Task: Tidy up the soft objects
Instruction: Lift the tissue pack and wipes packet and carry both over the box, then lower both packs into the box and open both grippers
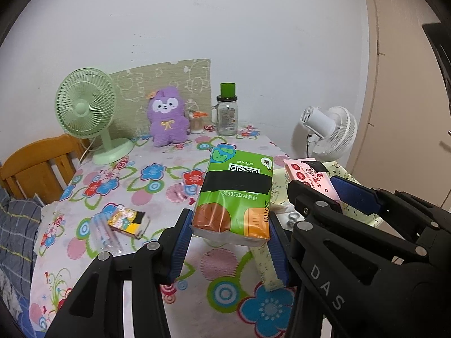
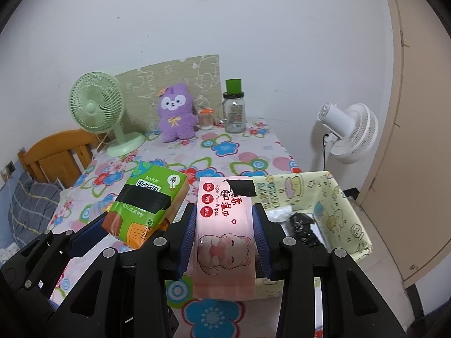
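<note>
Green plastic-wrapped tissue pack, one, QR-coded, is clamped by the left gripper; one pink "Super Mini Wipes" pack is clamped by the right gripper.

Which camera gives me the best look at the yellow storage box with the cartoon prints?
The right wrist view. There the yellow storage box shows its open top, printed walls and the white and black items inside. In the left wrist view the yellow storage box is mostly hidden behind the right gripper and its pink wipes pack.
</note>
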A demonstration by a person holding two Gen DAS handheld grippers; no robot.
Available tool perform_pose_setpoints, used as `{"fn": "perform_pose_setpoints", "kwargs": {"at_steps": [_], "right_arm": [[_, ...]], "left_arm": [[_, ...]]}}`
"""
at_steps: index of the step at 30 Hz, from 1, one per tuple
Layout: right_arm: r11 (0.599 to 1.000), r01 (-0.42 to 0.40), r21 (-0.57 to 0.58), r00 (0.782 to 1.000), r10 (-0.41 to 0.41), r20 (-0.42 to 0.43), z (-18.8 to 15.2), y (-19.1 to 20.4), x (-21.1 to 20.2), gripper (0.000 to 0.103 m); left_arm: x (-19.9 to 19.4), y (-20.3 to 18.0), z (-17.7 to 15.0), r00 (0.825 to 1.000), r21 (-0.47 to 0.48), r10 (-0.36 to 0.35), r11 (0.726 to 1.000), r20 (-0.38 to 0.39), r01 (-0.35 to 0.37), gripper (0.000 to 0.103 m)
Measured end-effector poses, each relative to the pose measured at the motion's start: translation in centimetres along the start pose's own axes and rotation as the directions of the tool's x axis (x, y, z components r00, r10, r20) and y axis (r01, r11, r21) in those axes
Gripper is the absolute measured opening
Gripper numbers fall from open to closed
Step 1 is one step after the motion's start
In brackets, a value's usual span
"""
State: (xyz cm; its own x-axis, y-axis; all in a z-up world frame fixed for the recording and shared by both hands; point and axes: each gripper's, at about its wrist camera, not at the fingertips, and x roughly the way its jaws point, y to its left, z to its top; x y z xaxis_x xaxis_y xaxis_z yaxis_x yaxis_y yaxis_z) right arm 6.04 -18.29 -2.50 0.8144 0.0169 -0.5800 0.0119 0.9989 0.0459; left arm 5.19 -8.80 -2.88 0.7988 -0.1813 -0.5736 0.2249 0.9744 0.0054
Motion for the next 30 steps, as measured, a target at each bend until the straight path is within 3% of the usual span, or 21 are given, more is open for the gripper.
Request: {"fn": "perform_pose_setpoints", "kwargs": {"at_steps": [21, 30], "right_arm": [[0.996, 0.070, 0.053, 0.997, -0.067, -0.042, 0.1, -5.3, 3.3, 0.043], [0.992, 0.099, 0.082, 0.991, -0.091, -0.093, -0.4, -7.5, 5.5, 0.043]], "left_arm": [[4.9, -4.4, 1.1, 0.996, 0.058, -0.070, 0.996, -0.057, 0.073, 0.053], [7.7, -6.1, 0.8, 0.988, 0.080, -0.095, 0.991, -0.121, 0.105, 0.053]]}}
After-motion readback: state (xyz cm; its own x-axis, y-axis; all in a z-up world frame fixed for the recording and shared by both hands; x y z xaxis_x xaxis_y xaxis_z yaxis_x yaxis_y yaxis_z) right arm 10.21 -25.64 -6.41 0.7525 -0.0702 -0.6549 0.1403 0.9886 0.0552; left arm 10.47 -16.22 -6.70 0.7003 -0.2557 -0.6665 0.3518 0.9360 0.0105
